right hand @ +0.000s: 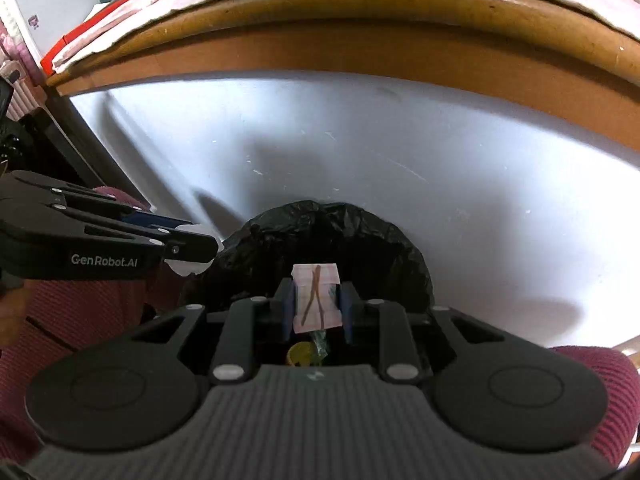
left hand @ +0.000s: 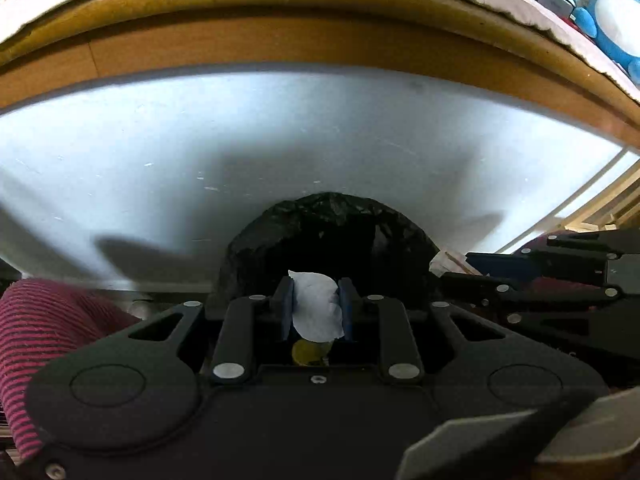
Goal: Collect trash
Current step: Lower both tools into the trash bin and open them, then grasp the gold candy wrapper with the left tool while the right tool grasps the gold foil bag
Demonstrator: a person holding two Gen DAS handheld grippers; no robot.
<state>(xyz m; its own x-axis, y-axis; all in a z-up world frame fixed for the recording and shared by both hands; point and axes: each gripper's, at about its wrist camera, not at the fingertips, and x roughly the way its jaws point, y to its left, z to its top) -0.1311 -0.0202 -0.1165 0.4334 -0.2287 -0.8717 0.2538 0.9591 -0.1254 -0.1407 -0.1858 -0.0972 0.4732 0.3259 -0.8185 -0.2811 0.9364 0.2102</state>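
My left gripper (left hand: 316, 300) is shut on a crumpled white paper (left hand: 317, 307), held over the mouth of a bin lined with a black trash bag (left hand: 332, 220). My right gripper (right hand: 316, 300) is shut on a pale pink wrapper with brown streaks (right hand: 316, 300), above the same black bag (right hand: 332, 232). Yellow and green scraps (right hand: 308, 350) lie inside the bag below the fingers. The right gripper (left hand: 460, 268) shows at the right of the left wrist view with its wrapper. In the right wrist view the left gripper (right hand: 192, 250) enters from the left with white paper.
A white panel (left hand: 280, 140) under a wooden table edge (left hand: 320, 40) stands right behind the bin. Blue plush toys (left hand: 600, 8) sit on the cloth-covered tabletop at the far right. Striped maroon fabric (left hand: 44, 328) of a person's legs flanks the bin on both sides.
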